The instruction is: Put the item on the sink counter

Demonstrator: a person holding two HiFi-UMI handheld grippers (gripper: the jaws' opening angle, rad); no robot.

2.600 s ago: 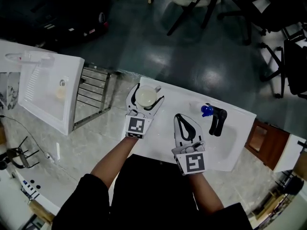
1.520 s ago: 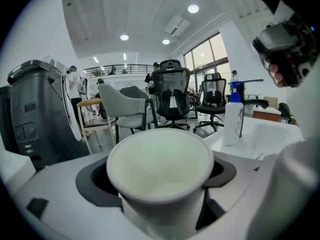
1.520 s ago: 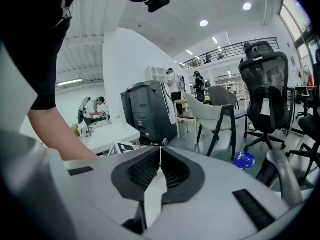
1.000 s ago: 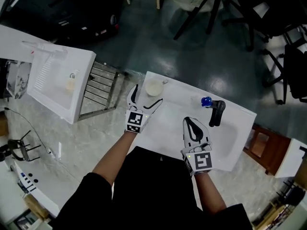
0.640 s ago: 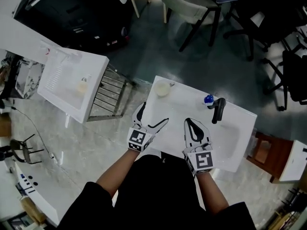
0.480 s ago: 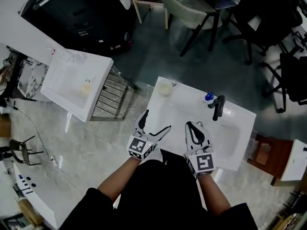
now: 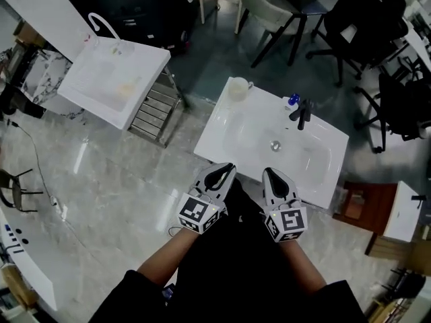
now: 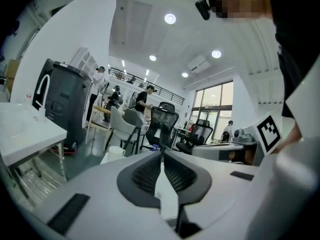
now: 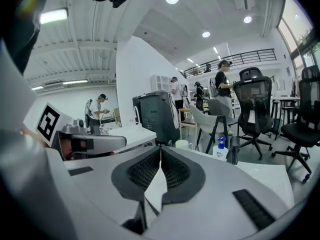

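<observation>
A cream cup (image 7: 237, 88) stands by itself on the far left corner of the white sink counter (image 7: 222, 140); it also shows small in the left gripper view (image 8: 116, 152) and the right gripper view (image 9: 182, 144). My left gripper (image 7: 222, 170) hovers at the counter's near edge, well short of the cup. Its jaws are closing, the pads (image 8: 150, 171) meeting with nothing between them. My right gripper (image 7: 271, 173) hangs beside it, shut and empty (image 9: 160, 149).
A black faucet (image 7: 302, 112) and a blue-capped bottle (image 7: 292, 100) stand at the back of the basin. A second white sink (image 7: 114, 79) rests on a metal rack (image 7: 155, 106) to the left. Office chairs (image 7: 269, 12) stand beyond. A wooden cabinet (image 7: 353, 204) sits right.
The left gripper has let go of the cup, drawn back to the counter's near edge and brought its jaws together. The right gripper has drawn back too. The cup stays on the counter.
</observation>
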